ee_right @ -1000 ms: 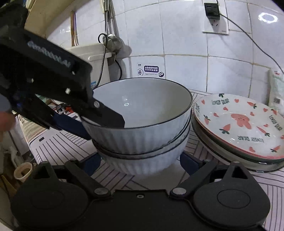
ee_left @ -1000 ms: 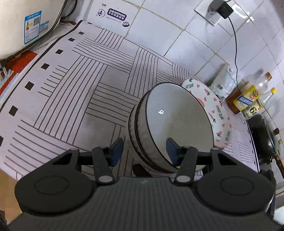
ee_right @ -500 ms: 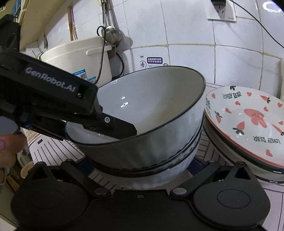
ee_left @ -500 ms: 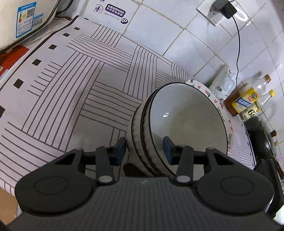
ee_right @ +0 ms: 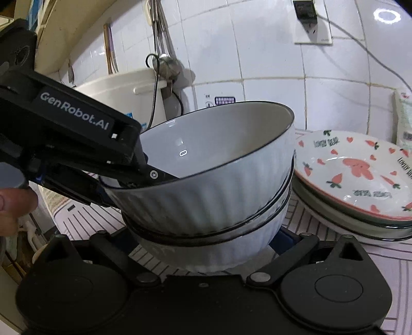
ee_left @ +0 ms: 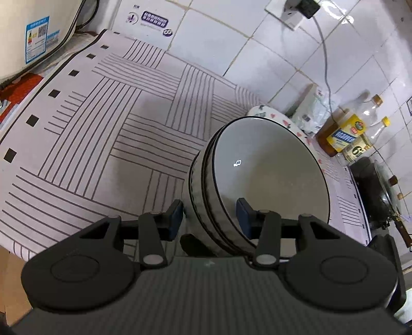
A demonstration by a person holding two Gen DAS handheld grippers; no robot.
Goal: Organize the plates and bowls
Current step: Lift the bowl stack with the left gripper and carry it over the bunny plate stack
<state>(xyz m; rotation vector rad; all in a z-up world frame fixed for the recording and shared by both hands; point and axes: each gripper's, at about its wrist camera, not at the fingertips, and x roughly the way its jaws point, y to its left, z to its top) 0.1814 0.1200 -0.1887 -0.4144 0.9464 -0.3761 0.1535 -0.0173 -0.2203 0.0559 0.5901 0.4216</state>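
A stack of white ribbed bowls with black rims stands on the striped mat. My left gripper (ee_left: 209, 217) is shut on the rim of the top bowl (ee_left: 267, 177) and tilts it up at its left side; this shows in the right wrist view, where the left gripper's fingers (ee_right: 154, 175) clamp the top bowl (ee_right: 213, 180). My right gripper (ee_right: 206, 239) is open, its fingers on either side of the bottom bowl (ee_right: 206, 255). A stack of plates topped by a carrot-patterned plate (ee_right: 352, 170) sits just right of the bowls.
The striped mat (ee_left: 103, 128) covers the counter. A rice cooker (ee_right: 123, 95) stands at the back left. Oil bottles (ee_left: 345, 131), a bag and a black wok (ee_left: 376, 188) lie to the right. A tiled wall with a socket (ee_right: 312, 23) is behind.
The left gripper has lifted the near-left side of the top bowl, tilting it toward the plates. The right gripper has moved in closer around the bottom bowl.
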